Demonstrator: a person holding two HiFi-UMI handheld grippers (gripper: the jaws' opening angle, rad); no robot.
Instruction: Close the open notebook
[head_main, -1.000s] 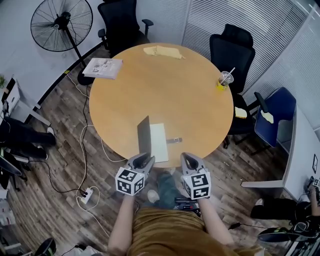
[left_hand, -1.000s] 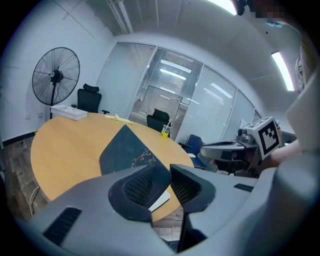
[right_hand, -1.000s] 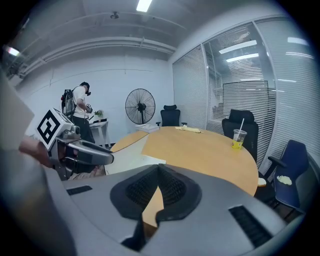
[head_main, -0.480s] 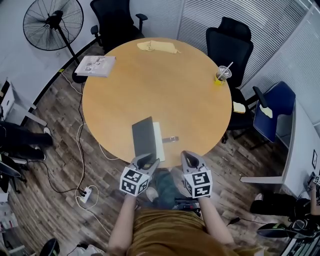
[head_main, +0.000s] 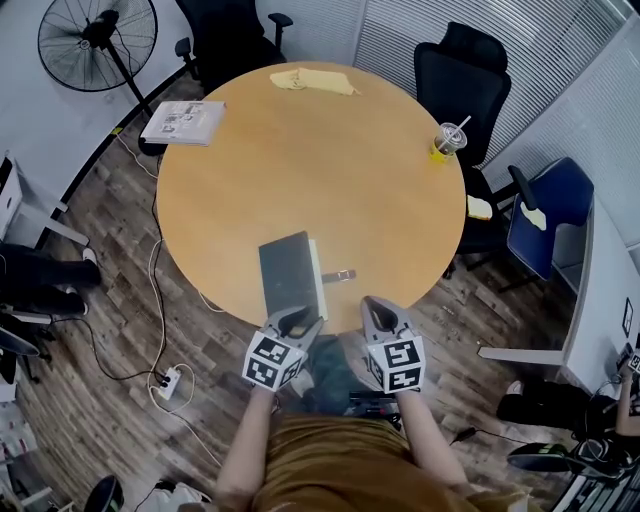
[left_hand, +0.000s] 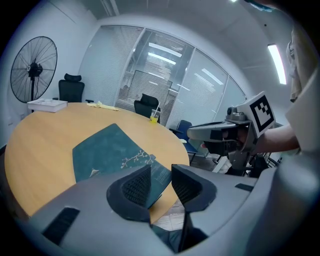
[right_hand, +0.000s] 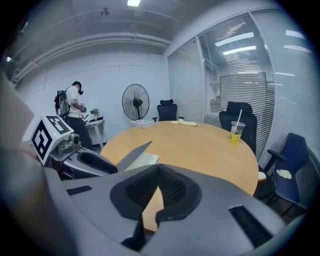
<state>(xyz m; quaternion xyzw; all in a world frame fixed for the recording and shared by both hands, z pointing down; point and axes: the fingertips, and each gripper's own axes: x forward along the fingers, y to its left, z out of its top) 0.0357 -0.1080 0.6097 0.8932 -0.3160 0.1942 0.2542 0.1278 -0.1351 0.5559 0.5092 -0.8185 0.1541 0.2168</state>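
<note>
Left gripper (left_hand: 161, 181) has just been opening, its jaws apart with nothing between them; right gripper (right_hand: 157, 186) is clenched on nothing. Just beyond, at the table's (head_main: 300, 170) near edge, the notebook (head_main: 288, 272) has its dark cover nearly down (the right gripper view shows it tilted above the pages), so the closing looks almost done.

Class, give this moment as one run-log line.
notebook: cover tilted, not closed | left gripper: jaws just opened, nothing clamped between | right gripper: shut, empty
</note>
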